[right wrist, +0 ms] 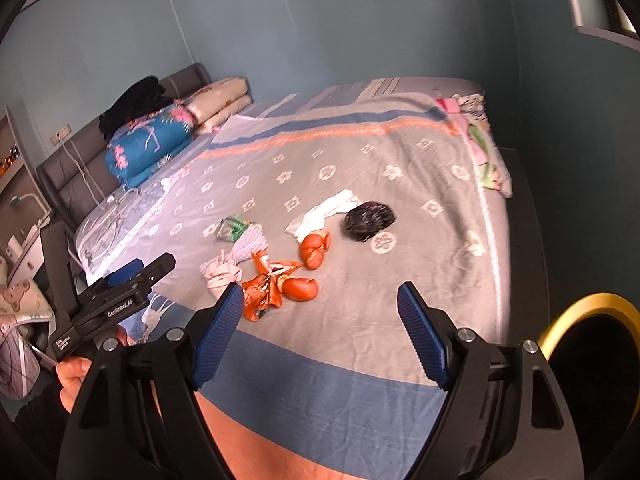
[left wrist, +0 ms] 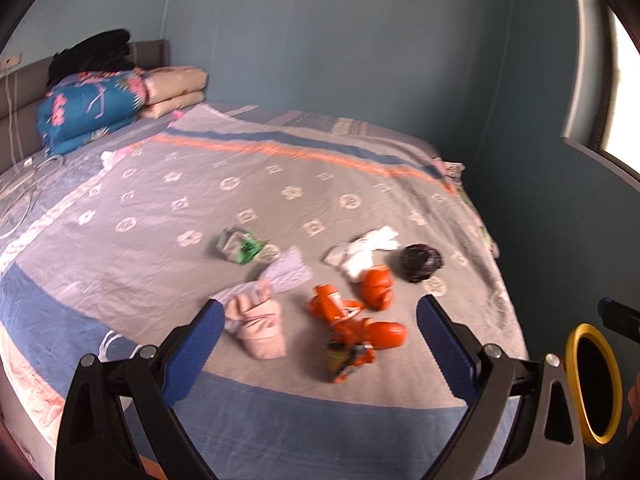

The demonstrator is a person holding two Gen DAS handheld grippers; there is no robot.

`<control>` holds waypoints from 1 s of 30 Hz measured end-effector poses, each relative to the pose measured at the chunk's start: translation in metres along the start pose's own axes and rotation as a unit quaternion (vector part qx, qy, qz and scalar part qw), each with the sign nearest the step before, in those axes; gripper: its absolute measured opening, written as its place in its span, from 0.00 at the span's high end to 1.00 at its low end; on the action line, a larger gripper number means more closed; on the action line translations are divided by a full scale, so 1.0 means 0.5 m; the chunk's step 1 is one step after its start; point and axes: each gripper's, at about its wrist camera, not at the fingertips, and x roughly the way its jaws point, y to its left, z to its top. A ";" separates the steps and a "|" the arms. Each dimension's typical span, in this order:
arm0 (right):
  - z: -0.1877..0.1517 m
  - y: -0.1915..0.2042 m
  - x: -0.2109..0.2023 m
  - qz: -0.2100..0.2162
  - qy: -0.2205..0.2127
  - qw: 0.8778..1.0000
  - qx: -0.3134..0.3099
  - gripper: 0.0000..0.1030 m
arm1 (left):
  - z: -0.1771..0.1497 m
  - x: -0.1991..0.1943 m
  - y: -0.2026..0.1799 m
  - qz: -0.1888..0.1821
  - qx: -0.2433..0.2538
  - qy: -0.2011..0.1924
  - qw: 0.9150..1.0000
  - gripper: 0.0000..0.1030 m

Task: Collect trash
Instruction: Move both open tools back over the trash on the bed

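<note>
1. My left gripper (left wrist: pixel 320 320) stands wide open with nothing between its ribbed blue pads (left wrist: pixel 196 354); it hovers over the near part of the bed.
2. My right gripper (right wrist: pixel 320 310) is likewise spread wide and empty, above the grey bedspread with white flower marks and blue and orange bands (right wrist: pixel 400 152).
3. The trash lies in a loose cluster on that bedspread, ahead of both grippers: a crumpled orange foil wrapper (left wrist: pixel 344 336), an orange rounded piece (left wrist: pixel 378 288) just beyond it, and another orange rounded piece (left wrist: pixel 386 334) touching the wrapper's right side.
4. A crumpled white tissue (left wrist: pixel 362 254) lies behind the orange pieces, with a scrunched black plastic bag (left wrist: pixel 420 262) just to its right.
5. A crushed green and silver packet (left wrist: pixel 240 246) sits further left; near it lie a pale lilac cloth (left wrist: pixel 286 270) and a pink fabric item (left wrist: pixel 260 328), close to my left gripper's left pad.
6. A black bin with a yellow rim (left wrist: pixel 594 384) stands at the right, beside the bed.
7. Folded quilts, blue floral and cream (left wrist: pixel 88 108), are stacked by the grey headboard.
</note>
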 end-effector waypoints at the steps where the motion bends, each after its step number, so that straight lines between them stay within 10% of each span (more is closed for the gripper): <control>1: 0.001 0.007 0.015 0.002 0.006 1.000 -0.001 0.27 | -0.002 0.008 0.011 0.005 -0.006 0.003 1.000 0.10; 30: -0.029 0.038 0.482 -0.024 0.149 0.988 -0.042 0.27 | -0.048 0.242 0.160 0.069 -0.070 0.117 0.988 0.10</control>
